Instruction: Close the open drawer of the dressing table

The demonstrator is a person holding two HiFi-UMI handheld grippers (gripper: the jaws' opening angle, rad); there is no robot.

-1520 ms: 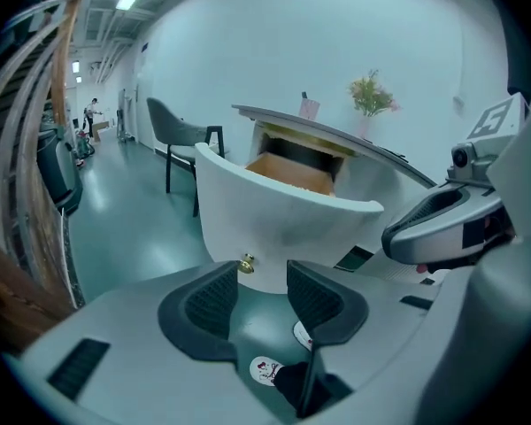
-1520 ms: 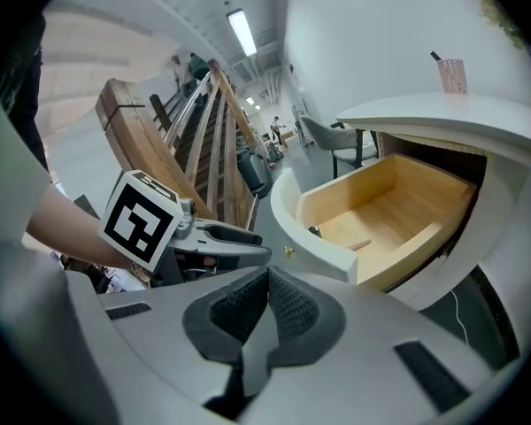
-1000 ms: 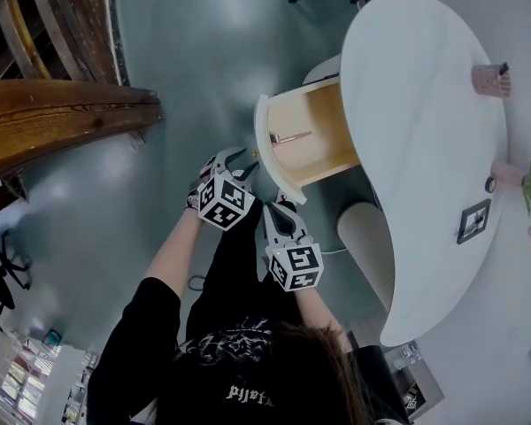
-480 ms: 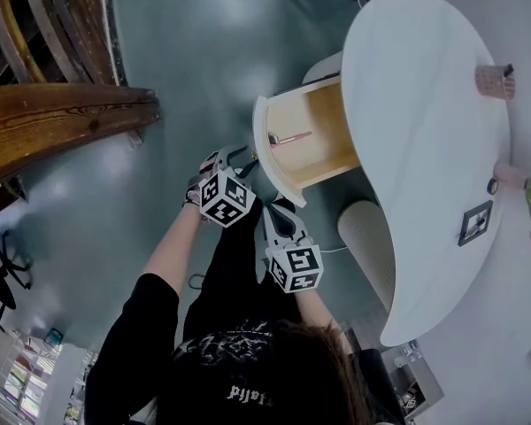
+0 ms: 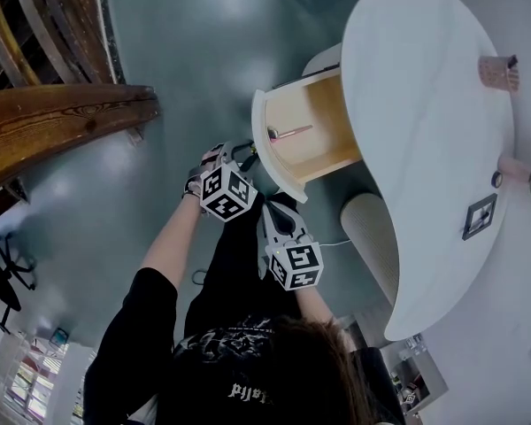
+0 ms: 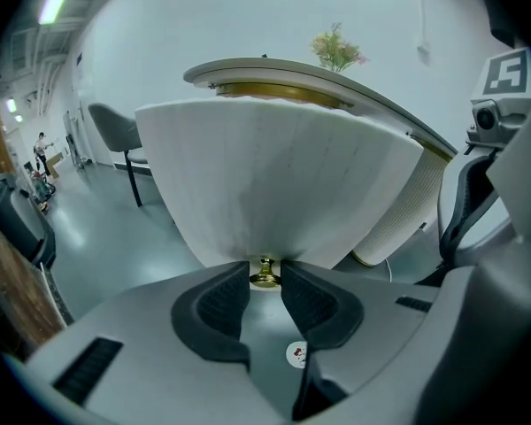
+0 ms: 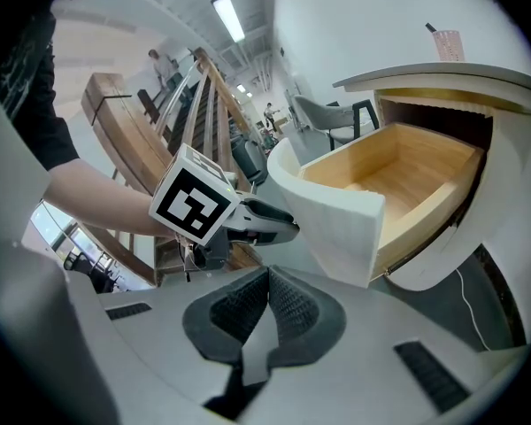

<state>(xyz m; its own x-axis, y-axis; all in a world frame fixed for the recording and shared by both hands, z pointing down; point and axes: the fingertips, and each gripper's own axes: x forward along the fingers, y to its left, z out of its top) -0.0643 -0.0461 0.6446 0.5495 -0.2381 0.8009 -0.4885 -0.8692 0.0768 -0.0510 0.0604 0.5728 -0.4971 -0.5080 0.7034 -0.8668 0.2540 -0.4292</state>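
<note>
Drawer: open, standing out from the table's edge toward me.
Left gripper: my jaws have just been closing; pads now on the drawer's brass knob.
Right gripper: jaws together, empty, near the drawer's corner.

Drawer: matt white front, pale wood inside; knob shiny brass-coloured metal. Tabletop smooth white, faintly satin. Floor glossy grey-green, mirroring light; nearby timber beam dark, varnished.

The wooden drawer, white-fronted with a brass knob, stands open from the dressing table.
</note>
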